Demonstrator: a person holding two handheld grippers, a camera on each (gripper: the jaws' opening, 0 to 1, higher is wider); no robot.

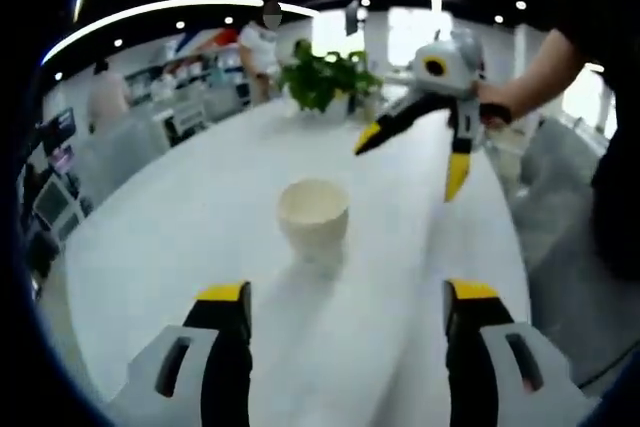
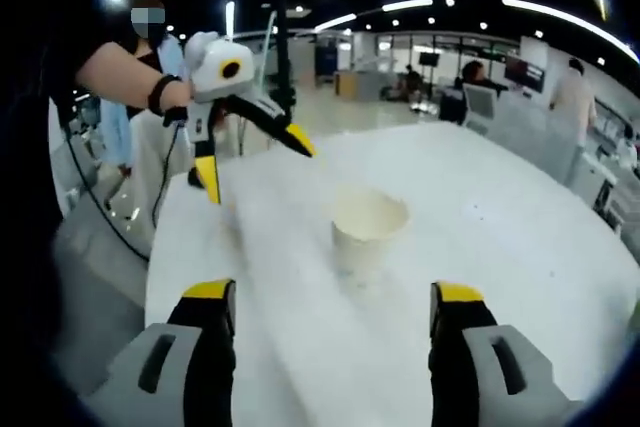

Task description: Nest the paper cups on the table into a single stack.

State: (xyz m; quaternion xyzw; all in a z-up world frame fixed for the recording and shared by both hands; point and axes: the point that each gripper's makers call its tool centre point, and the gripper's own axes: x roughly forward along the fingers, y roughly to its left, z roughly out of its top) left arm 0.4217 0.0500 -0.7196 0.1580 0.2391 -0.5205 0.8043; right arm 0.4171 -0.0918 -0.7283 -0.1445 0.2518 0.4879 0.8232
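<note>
One cream-white paper cup (image 1: 314,217) stands upright, mouth up, on the long white counter (image 1: 180,237), and that's the only cup I can make out, so whether it's a single cup or already a few nested together, I can't tell from these shots.

Left claw (image 1: 345,297) is spread wide with nothing between its yellow-tipped jaws. The cup sits straight ahead of it, a bit left of the middle of the gap, with bare counter in between. Right claw (image 2: 330,297) is also spread wide and empty, and in the right gripper view the cup (image 2: 368,227) is dead ahead too, slightly right of centre.

In the left gripper view the right claw (image 1: 410,162) hangs in the air beyond the cup and off to the right, jaws splayed, held by the person's hand (image 1: 497,102). It's mirrored in the right gripper view, where the left claw (image 2: 253,165) hovers above the counter edge.

My guess: both are about equally placed, and the cup's axis is vertical, so either claw would need to come in level and close across its side wall. There's a green leafy plant (image 1: 325,77) at the far end, well clear of everything.
</note>
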